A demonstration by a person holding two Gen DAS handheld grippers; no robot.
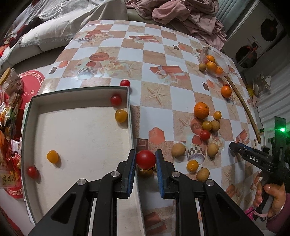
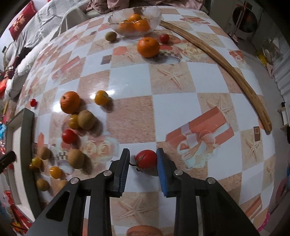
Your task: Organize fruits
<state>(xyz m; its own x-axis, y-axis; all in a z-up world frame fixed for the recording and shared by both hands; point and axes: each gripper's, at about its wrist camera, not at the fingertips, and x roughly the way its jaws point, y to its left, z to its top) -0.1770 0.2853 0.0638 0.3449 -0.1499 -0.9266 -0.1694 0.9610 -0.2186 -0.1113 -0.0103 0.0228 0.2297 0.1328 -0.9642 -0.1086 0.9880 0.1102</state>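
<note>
So the table [image 1: 163,54], under its checked cloth, was the biggest thing in view and it was far from sorted. On its left edge sat a shallow box [image 1: 79,127], which seemed to be where the cherry tomatoes were going: two red ones [image 1: 116,100] and two yellow ones [image 1: 121,115] lay scattered inside it, and another red one [image 1: 124,83] sat just outside its far corner. At the far right a glass bowl [image 2: 154,10] already held a few oranges, judged to be their place, though two oranges [image 2: 148,46] were loose on the cloth, one near the bowl and one further in. Between box and bowl lay a mixed cluster of small brown fruits [image 1: 178,149], yellow tomatoes and a red one, all unsorted. By that count less than half the job looked done.

The left gripper [image 1: 145,159] was closed on a red tomato [image 1: 145,159], held just beside the box wall and above the cloth, not yet inside. The right gripper [image 2: 143,159] had its jaws around another red tomato [image 2: 146,159] on the cloth; the right pad touched it, a gap showed on the left, so it was not yet gripped.
</note>
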